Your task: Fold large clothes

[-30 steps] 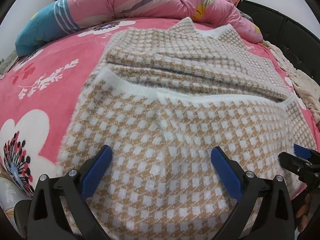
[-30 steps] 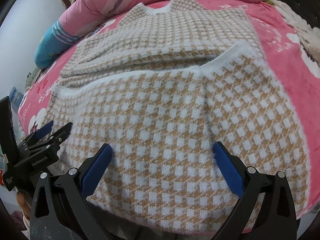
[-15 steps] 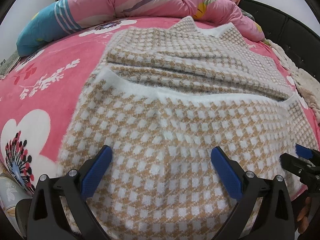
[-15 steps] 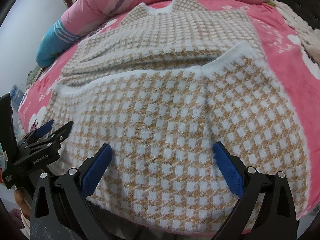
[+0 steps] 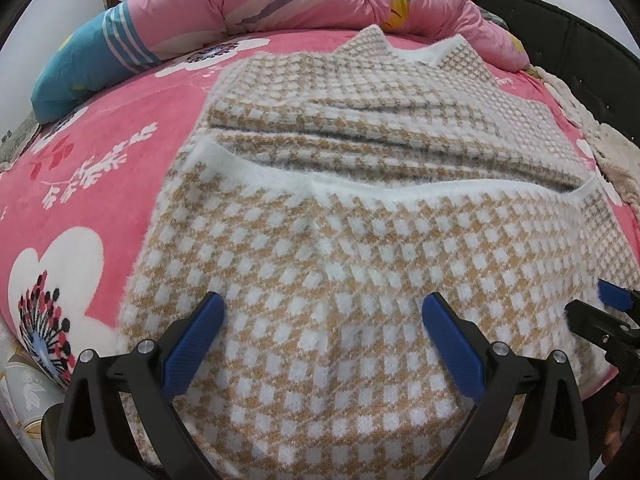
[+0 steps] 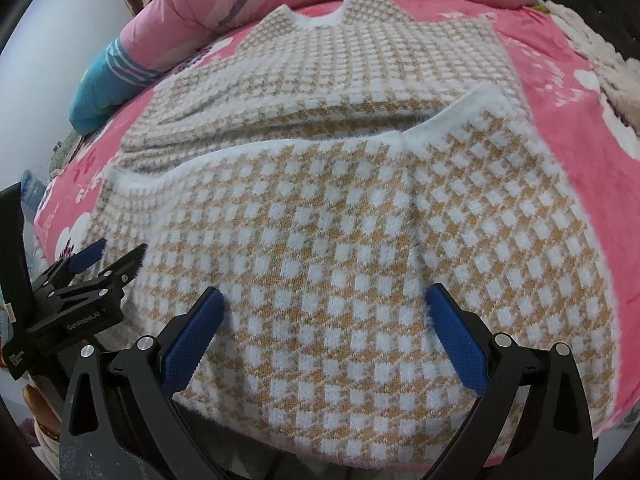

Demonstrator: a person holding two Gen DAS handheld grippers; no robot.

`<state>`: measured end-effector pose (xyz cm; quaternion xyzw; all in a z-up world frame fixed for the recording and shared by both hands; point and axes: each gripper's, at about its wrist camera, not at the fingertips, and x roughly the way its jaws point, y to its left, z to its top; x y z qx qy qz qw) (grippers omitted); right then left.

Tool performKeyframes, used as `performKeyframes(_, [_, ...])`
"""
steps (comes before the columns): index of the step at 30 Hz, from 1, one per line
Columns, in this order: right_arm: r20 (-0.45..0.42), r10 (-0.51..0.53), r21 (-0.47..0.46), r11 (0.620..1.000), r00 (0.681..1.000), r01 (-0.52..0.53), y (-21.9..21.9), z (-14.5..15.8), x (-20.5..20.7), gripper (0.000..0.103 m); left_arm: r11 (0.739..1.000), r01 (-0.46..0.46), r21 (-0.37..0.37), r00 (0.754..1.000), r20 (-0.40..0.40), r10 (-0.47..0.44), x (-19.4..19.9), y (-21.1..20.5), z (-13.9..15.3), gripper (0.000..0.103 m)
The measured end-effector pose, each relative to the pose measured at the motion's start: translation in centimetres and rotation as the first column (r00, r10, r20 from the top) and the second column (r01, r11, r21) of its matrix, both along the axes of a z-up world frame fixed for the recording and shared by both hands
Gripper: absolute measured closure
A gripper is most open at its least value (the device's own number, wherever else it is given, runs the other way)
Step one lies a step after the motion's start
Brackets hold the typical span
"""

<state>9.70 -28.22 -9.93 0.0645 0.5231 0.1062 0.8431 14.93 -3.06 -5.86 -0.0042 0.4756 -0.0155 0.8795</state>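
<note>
Left hand-held gripper [image 6: 108,256] (fingers spread) reads "GenRobot.AI".

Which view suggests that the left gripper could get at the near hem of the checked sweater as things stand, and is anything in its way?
Probably yes. In the left wrist view, the left gripper is open above the checked sweater, with nothing lying between.
</note>
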Motion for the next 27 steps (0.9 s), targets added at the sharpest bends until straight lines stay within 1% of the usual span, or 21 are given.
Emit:
performKeyframes(4, [0.015, 0.002, -0.003, 1.0, 1.0, -0.002, 0.1, 0.0, -0.3, 0.008, 1.0, 0.004, 0.007, 1.0, 0.0, -0.004, 0.0, -0.2, 0.0, 0.005])
performKeyframes(7, [0.013, -0.002, -0.032, 0.999, 1.0, 0.002, 0.5, 0.5, -0.7, 0.008, 1.0, 0.007, 0.008, 1.0, 0.004, -0.007, -0.1, -0.2, 0.0, 0.005])
performKeyframes(11, [0.1, 0.003, -0.04, 0.999, 0.995, 0.001, 1.7, 2.7, -1.0, 0.008, 1.0, 0.006, 0.006, 1.0, 0.008, -0.007, -0.1, -0.1, -0.1, 0.005])
performKeyframes(15, [0.154, 0.043, -0.042, 0.998, 0.987, -0.037, 3.1, 3.9, -0.1, 0.008, 1.0, 0.007, 0.007, 1.0, 0.006, -0.007, 0.0, 0.0, -0.1, 0.005])
performKeyframes(18, [0.153, 0.063, -0.053, 0.997, 0.986, -0.055, 4.2, 3.3, 1.2, 0.008, 1.0, 0.008, 0.008, 1.0, 0.006, -0.008, -0.1, 0.0, -0.1, 0.005])
performKeyframes(20, [0.123, 0.078, -0.05, 0.996, 0.989, -0.072, 5.0, 1.7, 2.3, 0.01, 1.0, 0.012, 0.011, 1.0, 0.01, -0.012, -0.1, 0.0, -0.1, 0.005])
performKeyframes(21, [0.101, 0.076, -0.058, 0.996, 0.992, -0.071, 5.1, 0.9, 2.6, 0.013, 1.0, 0.013, 0.012, 1.0, 0.012, -0.013, -0.2, 0.0, -0.1, 0.005])
performKeyframes(22, [0.084, 0.068, -0.062, 0.996, 0.994, -0.063, 5.1, 0.0, 2.8, 0.012, 1.0, 0.013, 0.013, 1.0, 0.013, -0.013, -0.2, -0.1, -0.1, 0.005])
performKeyframes(23, [0.089, 0.059, -0.055, 0.997, 0.994, -0.054, 5.1, -0.7, 3.0, 0.012, 1.0, 0.015, 0.019, 1.0, 0.011, -0.015, -0.2, -0.1, -0.1, 0.005])
performKeyframes(25, [0.099, 0.053, -0.055, 0.997, 0.994, -0.048, 5.3, -0.7, 3.1, 0.011, 0.999, 0.018, 0.031, 1.0, 0.015, -0.018, -0.2, -0.3, -0.1, 0.005])
performKeyframes(27, [0.101, 0.048, -0.058, 0.997, 0.994, -0.043, 5.4, -0.7, 3.2, 0.011, 0.999, 0.018, 0.026, 1.0, 0.012, -0.018, -0.2, -0.3, -0.1, 0.005])
